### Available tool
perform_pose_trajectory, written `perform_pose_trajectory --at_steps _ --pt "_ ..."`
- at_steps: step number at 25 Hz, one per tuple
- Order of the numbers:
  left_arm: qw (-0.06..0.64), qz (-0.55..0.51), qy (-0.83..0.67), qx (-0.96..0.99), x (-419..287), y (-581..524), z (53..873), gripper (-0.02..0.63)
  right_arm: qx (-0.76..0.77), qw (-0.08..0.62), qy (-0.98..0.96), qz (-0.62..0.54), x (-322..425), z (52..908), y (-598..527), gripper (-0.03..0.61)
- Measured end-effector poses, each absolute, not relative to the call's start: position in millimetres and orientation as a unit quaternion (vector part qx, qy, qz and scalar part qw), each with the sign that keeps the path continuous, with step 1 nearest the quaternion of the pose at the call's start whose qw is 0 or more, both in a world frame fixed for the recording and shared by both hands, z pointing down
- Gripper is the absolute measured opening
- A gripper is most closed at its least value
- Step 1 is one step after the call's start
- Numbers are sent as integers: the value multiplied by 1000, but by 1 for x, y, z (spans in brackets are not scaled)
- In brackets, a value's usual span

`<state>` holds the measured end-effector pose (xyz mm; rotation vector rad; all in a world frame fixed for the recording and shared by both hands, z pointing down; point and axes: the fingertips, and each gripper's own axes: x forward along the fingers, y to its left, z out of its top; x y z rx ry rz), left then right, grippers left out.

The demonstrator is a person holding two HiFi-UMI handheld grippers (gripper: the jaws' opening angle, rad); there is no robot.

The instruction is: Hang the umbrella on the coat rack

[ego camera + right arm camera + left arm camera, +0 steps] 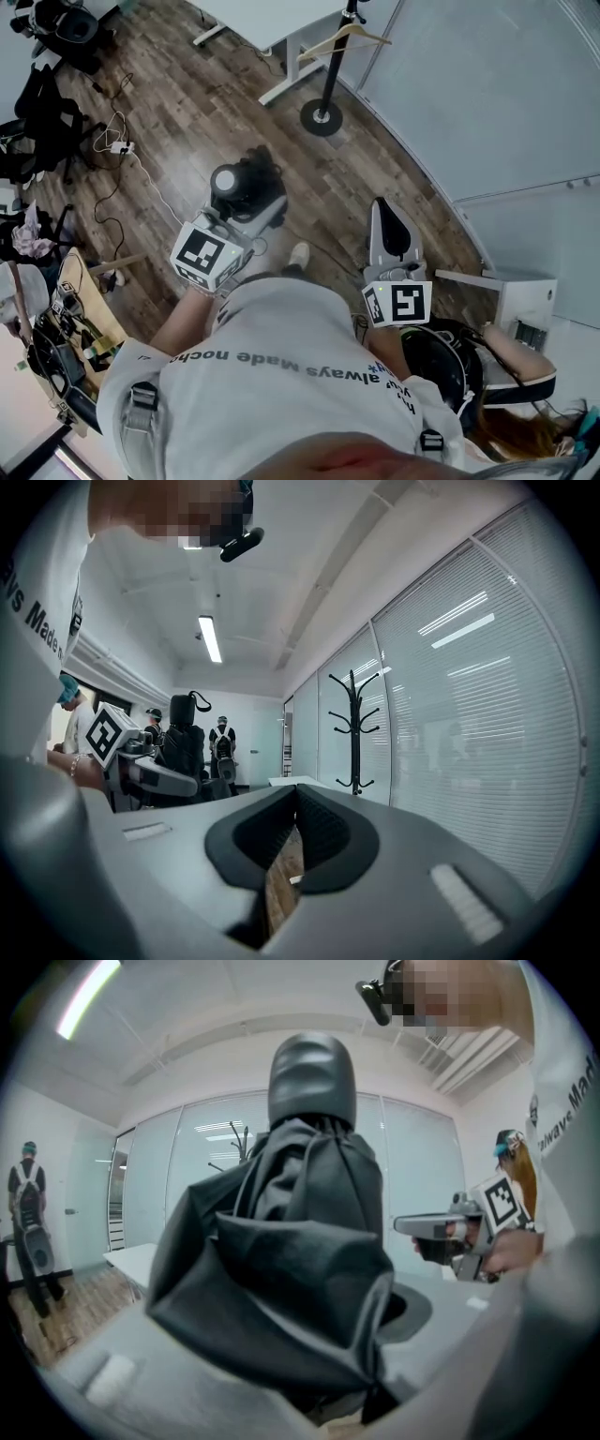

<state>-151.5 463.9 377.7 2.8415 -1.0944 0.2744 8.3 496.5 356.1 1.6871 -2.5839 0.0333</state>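
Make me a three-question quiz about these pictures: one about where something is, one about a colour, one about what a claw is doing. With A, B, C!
1. Where is the umbrella? A on the coat rack; B in the left claw; C in the right claw.
2. What colour is the coat rack? A black; B red; C yellow.
3. How is the right claw? A wide open; B gripping the umbrella; C shut and empty.
Answers: 1 B, its dark folds fill the left gripper view. 2 A, its pole and hooks look black. 3 C, its tips meet with nothing between.
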Motion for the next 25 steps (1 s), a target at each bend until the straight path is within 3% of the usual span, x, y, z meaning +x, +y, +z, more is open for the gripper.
perform_pose_trajectory --at_steps 9,25 --pt "46 90 -358 928 -108 389 384 278 547 35 -837 10 56 362 421 2" --pt "52 74 -350 932 -117 199 387 278 549 38 -835 6 36 362 234 2"
